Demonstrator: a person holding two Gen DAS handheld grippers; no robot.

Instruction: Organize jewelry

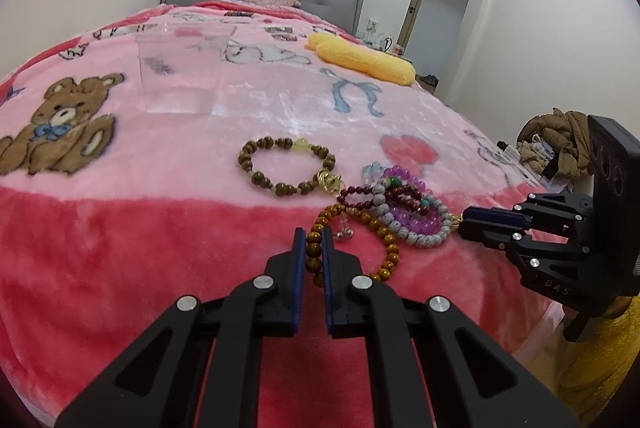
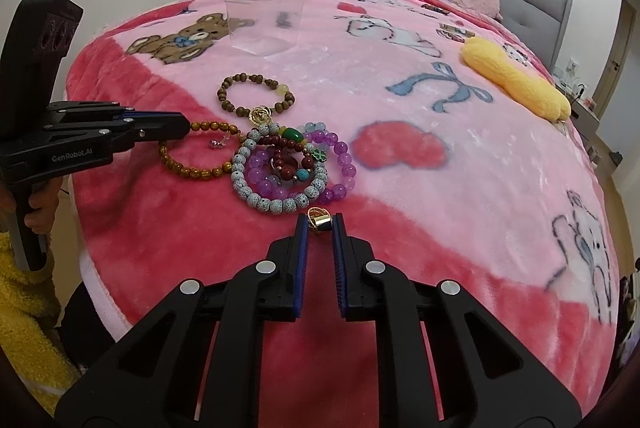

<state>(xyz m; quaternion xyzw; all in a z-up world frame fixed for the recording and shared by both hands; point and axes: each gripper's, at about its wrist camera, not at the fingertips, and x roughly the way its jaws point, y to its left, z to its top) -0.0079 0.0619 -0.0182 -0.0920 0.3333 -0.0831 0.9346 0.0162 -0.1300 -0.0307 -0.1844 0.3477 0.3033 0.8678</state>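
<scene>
Now, from the left wrist camera, the left gripper (image 1: 314, 234) has its two blue pads squeezed onto the golden-brown bead bracelet (image 1: 390, 260), with a short run of its beads pinched between them. That bracelet lies flat on the pink and red blanket (image 1: 120, 228), and its loop stretches away to the right of the pads. Just past it sits a heap of bracelets: a white speckled bead bracelet (image 1: 424, 238), a purple bead bracelet (image 1: 416, 224) and a dark red bead bracelet (image 1: 364, 192), all tangled on top of each other. One dark brown bead bracelet (image 1: 286, 166) lies alone, a bit farther up the bed, with a gold charm (image 1: 329, 182) at its near right. The right gripper (image 1: 466, 226) comes in from the right side and its tip touches the heap. One clear plastic box (image 1: 176, 68) stands far up the bed, and one yellow plush toy (image 1: 360, 58) lies to the right. From the right wrist camera, the right gripper (image 2: 320, 222) is nearly shut and pinches a small gold clasp (image 2: 319, 220) at the near edge of the white speckled bead bracelet (image 2: 276, 204). The left gripper (image 2: 186, 127) reaches in from the left, closed on the golden-brown bead bracelet (image 2: 192, 172). I count five bracelets for sure in this view; the tangle may hide more.
</scene>
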